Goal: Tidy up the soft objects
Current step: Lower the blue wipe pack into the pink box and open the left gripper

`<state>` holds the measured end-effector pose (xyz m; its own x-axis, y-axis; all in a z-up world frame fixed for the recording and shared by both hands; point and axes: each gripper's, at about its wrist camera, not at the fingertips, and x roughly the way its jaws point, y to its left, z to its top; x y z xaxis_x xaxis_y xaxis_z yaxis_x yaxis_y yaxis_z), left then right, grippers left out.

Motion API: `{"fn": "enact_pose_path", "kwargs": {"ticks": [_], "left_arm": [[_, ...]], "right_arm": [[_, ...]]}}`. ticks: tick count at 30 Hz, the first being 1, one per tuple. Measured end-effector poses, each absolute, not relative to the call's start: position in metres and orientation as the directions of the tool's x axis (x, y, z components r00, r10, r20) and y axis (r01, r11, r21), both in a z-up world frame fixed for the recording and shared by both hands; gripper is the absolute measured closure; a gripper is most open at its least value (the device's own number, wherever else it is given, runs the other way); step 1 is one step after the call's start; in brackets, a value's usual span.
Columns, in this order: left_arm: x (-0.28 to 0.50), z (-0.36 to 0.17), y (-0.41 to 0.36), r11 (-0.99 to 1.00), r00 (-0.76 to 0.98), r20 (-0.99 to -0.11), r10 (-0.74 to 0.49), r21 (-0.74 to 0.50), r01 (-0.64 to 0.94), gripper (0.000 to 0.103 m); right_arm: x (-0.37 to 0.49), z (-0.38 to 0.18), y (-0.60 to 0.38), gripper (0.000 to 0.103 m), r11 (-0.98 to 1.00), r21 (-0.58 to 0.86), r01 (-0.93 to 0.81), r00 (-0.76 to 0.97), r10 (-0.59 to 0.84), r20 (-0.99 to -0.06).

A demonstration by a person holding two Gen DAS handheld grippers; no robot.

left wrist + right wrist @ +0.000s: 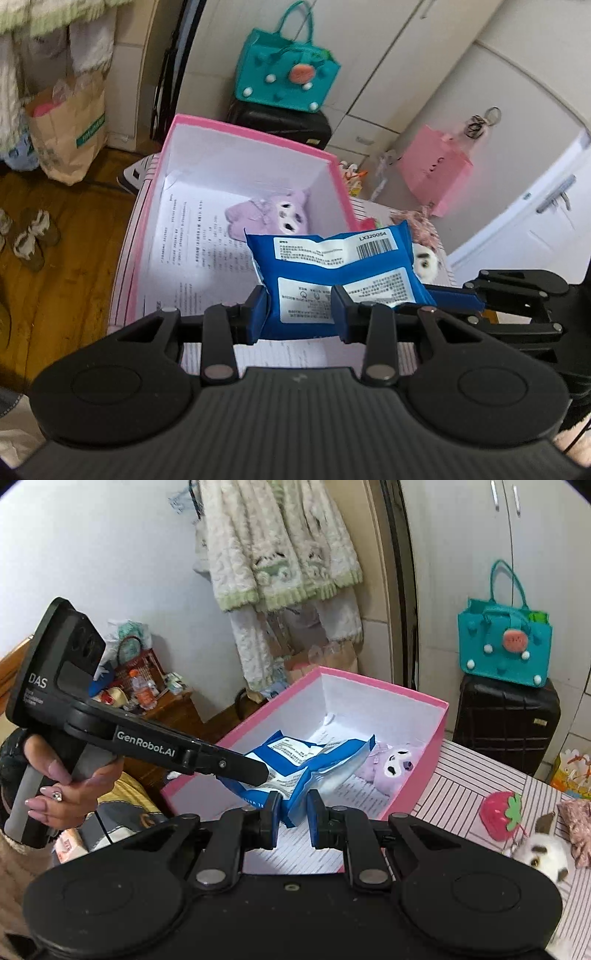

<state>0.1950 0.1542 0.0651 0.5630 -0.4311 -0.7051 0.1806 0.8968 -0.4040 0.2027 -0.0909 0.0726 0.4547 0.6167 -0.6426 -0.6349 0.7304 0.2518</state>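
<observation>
A blue soft packet (332, 273) with white labels hangs over the pink box (258, 129). My left gripper (299, 314) is shut on its lower edge. My right gripper (293, 818) is shut on its other corner (295, 805); its arm shows at the right of the left wrist view (517, 295). A purple plush toy (269, 214) lies inside the box on printed paper, also in the right wrist view (388, 764). A white plush dog (543, 853) and a red strawberry toy (498, 814) lie on the striped table (461, 794) beside the box.
A teal felt bag (288, 74) sits on a black suitcase (280, 123) behind the table. A pink paper bag (432, 166) hangs on the cupboard at right. A brown paper bag (66, 133) stands on the wooden floor at left. Fluffy clothes (277, 554) hang on the wall.
</observation>
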Motion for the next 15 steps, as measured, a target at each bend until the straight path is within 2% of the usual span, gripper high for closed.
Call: {"fn": "enact_pose_path", "kwargs": {"ticks": [11,15], "left_arm": [[0.278,0.016,0.170,0.890,0.465,-0.772,-0.434,-0.448,0.087,0.068],[0.290,0.003,0.168,0.902,0.450,-0.790,-0.417,-0.421,0.096,0.068]], "right_arm": [[0.258,0.038,-0.070,0.084,0.766,0.278,-0.580,0.398,0.564,-0.724],[0.263,0.030,-0.064,0.084,0.775,0.261,-0.576,0.394,0.543,-0.742]]}}
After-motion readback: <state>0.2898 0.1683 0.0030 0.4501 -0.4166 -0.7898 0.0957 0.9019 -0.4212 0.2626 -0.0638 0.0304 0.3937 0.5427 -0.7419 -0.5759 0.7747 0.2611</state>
